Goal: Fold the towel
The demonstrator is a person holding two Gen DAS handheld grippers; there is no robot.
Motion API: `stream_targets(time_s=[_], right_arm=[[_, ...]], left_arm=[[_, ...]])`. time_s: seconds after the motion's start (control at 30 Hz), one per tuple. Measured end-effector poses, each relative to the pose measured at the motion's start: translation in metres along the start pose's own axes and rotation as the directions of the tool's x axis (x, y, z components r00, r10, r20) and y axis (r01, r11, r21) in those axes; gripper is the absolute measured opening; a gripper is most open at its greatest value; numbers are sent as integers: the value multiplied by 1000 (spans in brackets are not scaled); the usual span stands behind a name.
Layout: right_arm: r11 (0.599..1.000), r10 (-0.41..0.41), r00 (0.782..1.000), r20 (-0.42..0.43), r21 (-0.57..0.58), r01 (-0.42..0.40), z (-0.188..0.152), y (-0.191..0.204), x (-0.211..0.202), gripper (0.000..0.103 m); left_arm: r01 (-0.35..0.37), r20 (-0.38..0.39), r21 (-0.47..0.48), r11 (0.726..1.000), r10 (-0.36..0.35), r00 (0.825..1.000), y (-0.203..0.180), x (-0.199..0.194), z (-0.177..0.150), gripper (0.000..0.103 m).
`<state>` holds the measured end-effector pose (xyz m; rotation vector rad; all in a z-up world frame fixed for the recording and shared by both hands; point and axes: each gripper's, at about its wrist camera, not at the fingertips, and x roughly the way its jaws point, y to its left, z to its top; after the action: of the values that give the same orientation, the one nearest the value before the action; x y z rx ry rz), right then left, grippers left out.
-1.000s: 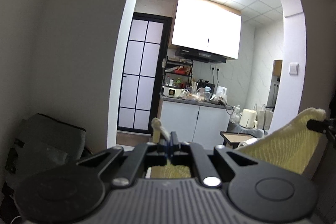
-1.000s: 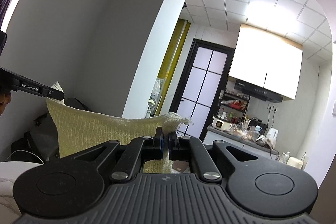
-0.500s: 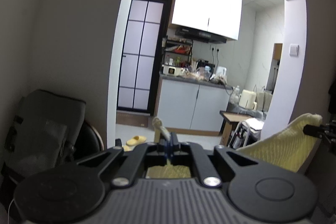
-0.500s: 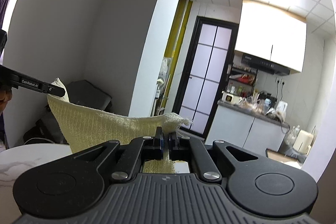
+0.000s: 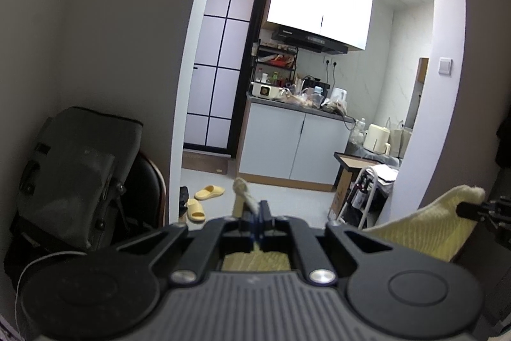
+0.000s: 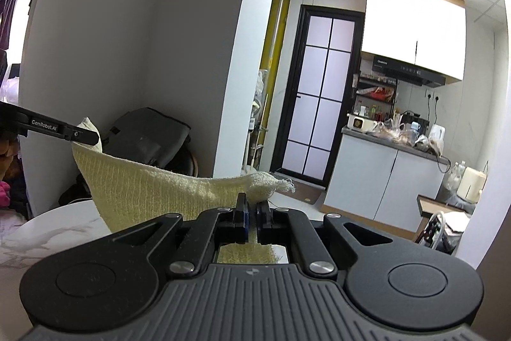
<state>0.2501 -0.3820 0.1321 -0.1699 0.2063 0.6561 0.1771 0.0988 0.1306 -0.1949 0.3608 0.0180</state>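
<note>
While both grippers pinch corners | left gripper (image 5: 255,214) clamped tight on yellow towel (image 6: 153,190) corner | right gripper (image 6: 251,213) clamped on opposite corner | towel stretched in air between them, above white marble table (image 6: 48,232)

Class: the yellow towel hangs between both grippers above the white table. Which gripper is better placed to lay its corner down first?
Probably the right gripper: the marble table lies just beneath its view. The left gripper sees only floor below the towel.

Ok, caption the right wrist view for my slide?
Right gripper and left gripper each pinch a corner of the yellow towel, above a marble table.
</note>
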Motion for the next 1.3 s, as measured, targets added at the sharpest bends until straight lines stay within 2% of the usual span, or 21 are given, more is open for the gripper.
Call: stream_targets(time_s=[0.27,0.6,1.1,1.3], right_arm=[[1000,24,997,-70,14,-23,-30,24,-7,5],[998,43,985,-166,41,-37,-71,41,-4,5],[994,100,957,-272,64,-86,-111,62,-23,5],[993,120,939,-322,61,-106,-123,72,-30,6]], left_arm=[[-10,-66,-39,999,7,998,16,-9,-32,3],[-19,-170,-57,998,9,985,30,-3,-71,3],[-49,-226,-72,996,31,974,35,-9,-111,4],[-64,-253,-82,995,41,967,38,-12,-129,5]])
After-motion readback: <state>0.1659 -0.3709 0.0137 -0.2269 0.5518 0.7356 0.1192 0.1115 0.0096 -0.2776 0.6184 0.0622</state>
